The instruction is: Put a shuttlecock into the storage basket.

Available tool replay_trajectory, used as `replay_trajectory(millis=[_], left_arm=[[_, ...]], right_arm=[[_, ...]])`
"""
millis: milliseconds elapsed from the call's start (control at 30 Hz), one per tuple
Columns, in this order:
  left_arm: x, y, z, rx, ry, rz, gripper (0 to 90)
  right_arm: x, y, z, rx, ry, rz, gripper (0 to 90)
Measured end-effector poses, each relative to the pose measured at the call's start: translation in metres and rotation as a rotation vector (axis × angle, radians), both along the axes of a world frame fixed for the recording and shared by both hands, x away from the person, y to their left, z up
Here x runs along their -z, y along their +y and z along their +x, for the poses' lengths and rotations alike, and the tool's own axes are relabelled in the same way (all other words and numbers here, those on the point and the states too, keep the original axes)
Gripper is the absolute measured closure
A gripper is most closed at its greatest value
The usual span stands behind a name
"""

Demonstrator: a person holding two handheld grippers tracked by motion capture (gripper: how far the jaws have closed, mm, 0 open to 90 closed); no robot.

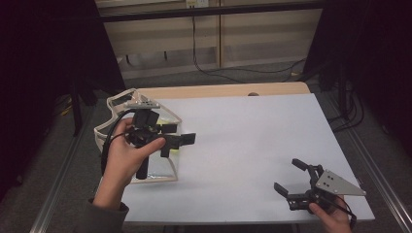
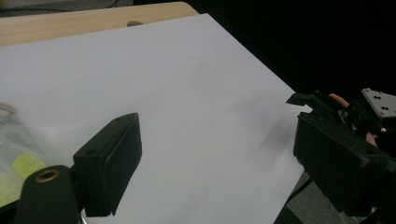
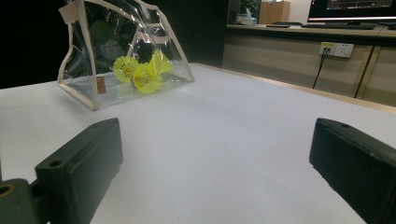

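Note:
A clear pouch [image 3: 116,51] with cream trim stands on the white sheet, with yellow shuttlecocks [image 3: 140,74] inside it. From above, the pouch [image 1: 114,109] sits at the table's left side. A hand holds my left gripper [image 1: 180,134] just over the pouch's near right part, jaws pointing right. Its jaws are open with nothing between them, and the left gripper [image 2: 217,135] faces bare sheet. My right gripper [image 1: 289,175] rests low at the sheet's near right corner, held by a hand. The right gripper [image 3: 215,140] is open and empty, facing the pouch from a distance.
The white sheet [image 1: 252,126] covers most of a wooden table [image 1: 218,91], whose bare strip runs along the far edge. Cables [image 1: 228,73] lie on the floor behind. A bench with a wall socket [image 3: 336,49] and a monitor [image 3: 355,9] stands beyond.

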State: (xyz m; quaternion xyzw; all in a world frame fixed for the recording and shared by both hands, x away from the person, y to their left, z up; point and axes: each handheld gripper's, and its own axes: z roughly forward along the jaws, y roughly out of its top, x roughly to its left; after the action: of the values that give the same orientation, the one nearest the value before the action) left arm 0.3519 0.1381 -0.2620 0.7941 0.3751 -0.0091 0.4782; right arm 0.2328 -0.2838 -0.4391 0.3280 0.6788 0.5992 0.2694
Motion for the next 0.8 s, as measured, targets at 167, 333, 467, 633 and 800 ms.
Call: replay_trajectory(millis=[167, 333, 467, 633, 800], left_arm=[[0.008, -0.005, -0.006, 0.031, 0.003, 0.001, 15.5], [0.016, -0.009, -0.01, 0.056, 0.009, -0.009, 15.5], [0.024, -0.012, -0.013, 0.067, 0.009, -0.008, 15.5], [0.033, -0.014, -0.016, 0.078, 0.014, -0.018, 15.0], [0.043, -0.015, -0.02, 0.076, -0.006, -0.01, 14.5]], right_arm=[[-0.001, 0.0, 0.001, 0.002, -0.001, 0.003, 2.8], [0.0, 0.002, 0.001, -0.005, -0.001, -0.004, 2.8], [-0.001, 0.001, 0.001, 0.001, -0.003, -0.001, 2.8], [0.0, 0.0, 0.0, 0.0, -0.002, -0.002, 2.8], [-0.001, -0.002, -0.001, 0.005, -0.004, 0.0, 2.8]])
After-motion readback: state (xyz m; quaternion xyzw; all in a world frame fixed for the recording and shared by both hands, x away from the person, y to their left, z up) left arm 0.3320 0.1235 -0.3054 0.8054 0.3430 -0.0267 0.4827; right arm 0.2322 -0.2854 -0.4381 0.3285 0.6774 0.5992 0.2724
